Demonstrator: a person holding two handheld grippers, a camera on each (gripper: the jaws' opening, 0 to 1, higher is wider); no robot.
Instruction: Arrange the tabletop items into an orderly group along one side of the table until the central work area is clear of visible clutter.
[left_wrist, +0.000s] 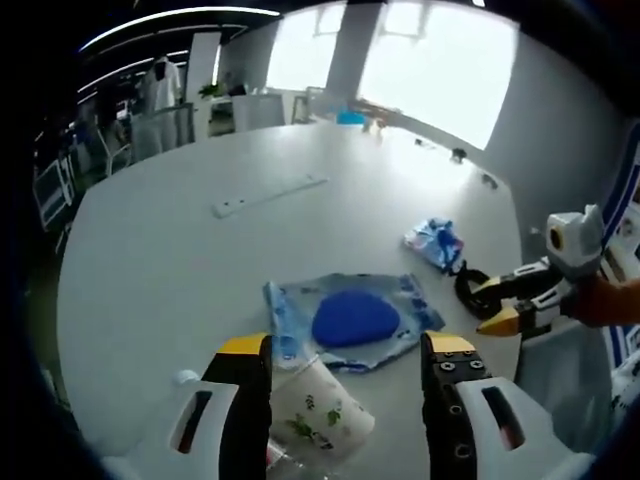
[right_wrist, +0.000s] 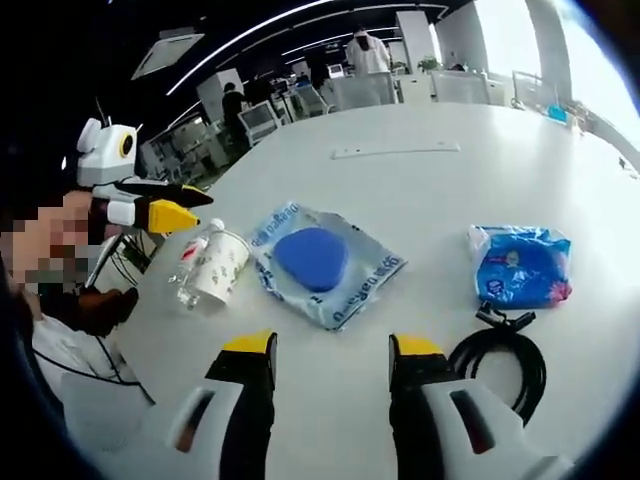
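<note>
A clear plastic bag (left_wrist: 350, 318) with a blue rounded pad inside lies flat near the table's near edge, just ahead of my left gripper (left_wrist: 347, 345). That gripper is open, and a clear cup (left_wrist: 318, 418) printed with green leaves lies on its side low between the jaws. Farther right are a small blue packet (left_wrist: 435, 240) and a coiled black cable (left_wrist: 468, 285). My right gripper (left_wrist: 492, 305) comes in from the right beside the cable. In the right gripper view my right gripper (right_wrist: 332, 345) is open over bare table, with the bag (right_wrist: 315, 260), cup (right_wrist: 215, 265), packet (right_wrist: 520, 265) and cable (right_wrist: 500, 360) ahead.
A long pale strip (left_wrist: 270, 195) lies toward the far middle of the white oval table (left_wrist: 180, 270). My left gripper (right_wrist: 190, 208) hangs over the table's edge near the cup. Chairs, desks and people stand beyond the far side.
</note>
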